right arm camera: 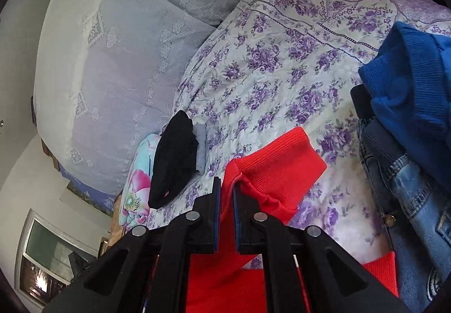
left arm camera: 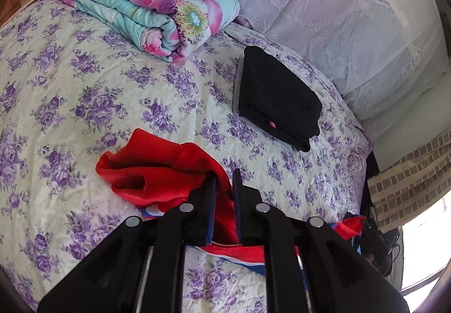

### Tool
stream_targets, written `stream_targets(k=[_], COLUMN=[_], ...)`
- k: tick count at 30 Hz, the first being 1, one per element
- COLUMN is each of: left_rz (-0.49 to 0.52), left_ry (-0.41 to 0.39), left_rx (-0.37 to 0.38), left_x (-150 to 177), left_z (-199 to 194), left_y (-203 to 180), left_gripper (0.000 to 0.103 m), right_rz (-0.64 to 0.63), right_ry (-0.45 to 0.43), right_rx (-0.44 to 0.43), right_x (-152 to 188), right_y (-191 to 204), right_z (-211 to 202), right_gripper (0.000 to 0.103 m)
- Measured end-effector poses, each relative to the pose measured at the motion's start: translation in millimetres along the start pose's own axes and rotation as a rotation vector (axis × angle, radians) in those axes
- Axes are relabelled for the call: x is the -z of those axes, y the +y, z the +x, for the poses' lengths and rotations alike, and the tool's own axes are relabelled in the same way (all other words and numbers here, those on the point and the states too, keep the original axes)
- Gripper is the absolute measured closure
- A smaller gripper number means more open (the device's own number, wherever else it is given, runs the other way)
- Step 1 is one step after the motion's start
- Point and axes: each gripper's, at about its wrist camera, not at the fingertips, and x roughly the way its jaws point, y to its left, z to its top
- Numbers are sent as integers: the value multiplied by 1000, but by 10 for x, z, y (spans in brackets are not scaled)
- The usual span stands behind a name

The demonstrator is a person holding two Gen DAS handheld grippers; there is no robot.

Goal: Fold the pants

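The red pants (left arm camera: 157, 169) with a white and blue side stripe lie bunched on the flowered bedsheet (left arm camera: 84, 104). My left gripper (left arm camera: 224, 180) is shut on a fold of the red fabric, which runs between the fingers and hangs below. My right gripper (right arm camera: 227, 186) is shut on the red pants (right arm camera: 276, 172) near a ribbed cuff, which sticks out up and right of the fingers. More red fabric hangs under the right gripper.
A folded black garment (left arm camera: 277, 99) lies on the bed to the right, also in the right wrist view (right arm camera: 174, 161). A folded floral quilt (left arm camera: 152, 6) sits at the back. Blue top (right arm camera: 414, 82) and jeans (right arm camera: 417, 200) are piled at right. A lace-covered headboard (left arm camera: 324, 3) stands behind.
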Motion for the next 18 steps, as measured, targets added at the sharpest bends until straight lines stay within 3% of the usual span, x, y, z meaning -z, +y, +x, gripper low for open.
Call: stream_targets(k=[5, 9, 12, 18], left_rz=[37, -131, -173, -173], left_ry=[40, 144, 125, 173], left_rx=[-50, -80, -107, -13], left_x=[473, 908, 1044, 1098], left_z=[-273, -419, -562, -456], left_y=[192, 658, 772, 611], left_gripper=[85, 74, 73, 66], right_rz=[2, -4, -16, 0], right_ry=[-2, 21, 21, 7], right_rx=[-8, -16, -21, -35], right_x=[27, 69, 91, 112], right_y=[-66, -70, -45, -54], right_z=[-80, -74, -82, -203], right_gripper=[96, 95, 95, 96])
